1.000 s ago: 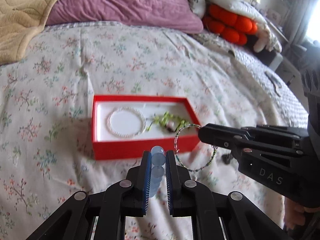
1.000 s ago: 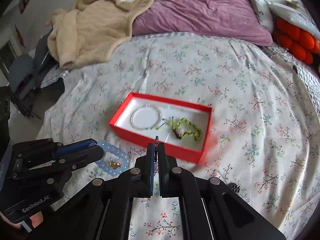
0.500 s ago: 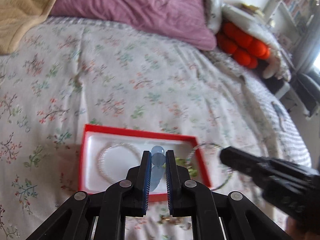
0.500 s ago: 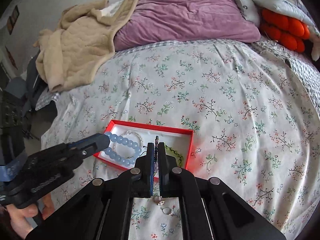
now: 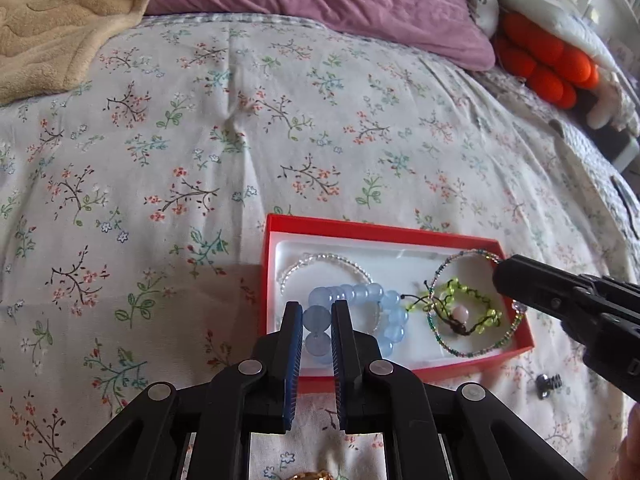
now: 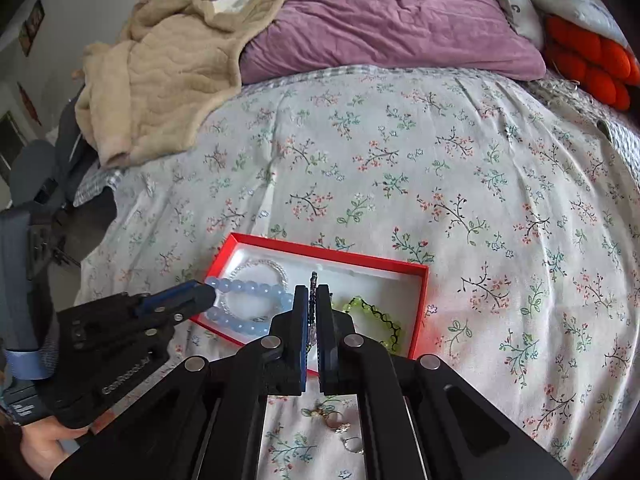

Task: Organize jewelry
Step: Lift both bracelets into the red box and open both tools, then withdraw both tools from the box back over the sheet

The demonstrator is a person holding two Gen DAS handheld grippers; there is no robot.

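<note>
A red box (image 5: 376, 229) (image 6: 332, 254) with a white lining lies on the floral bedspread. Inside it are a clear bead bracelet (image 5: 324, 259) (image 6: 264, 266) and a green beaded bracelet (image 5: 464, 300) (image 6: 374, 314). My left gripper (image 5: 314, 312) (image 6: 208, 296) is shut on a pale blue bead bracelet (image 5: 360, 296) (image 6: 248, 292), which hangs over the box's left half. My right gripper (image 6: 313, 292) (image 5: 498, 274) is shut on a thin multicoloured bead hoop (image 5: 472, 304) (image 6: 312, 308), held over the box's right half above the green bracelet.
Small rings and earrings (image 6: 340, 428) lie on the bedspread in front of the box, and a gold piece (image 5: 312, 476) and a small dark item (image 5: 546, 384) too. A beige blanket (image 6: 160, 80), a purple pillow (image 6: 380, 16) and an orange cushion (image 6: 592, 64) lie at the head of the bed.
Both grippers have moved forward and down over the red box. The blue bracelet and the thin hoop now hang inside the box's outline instead of in front of it.
</note>
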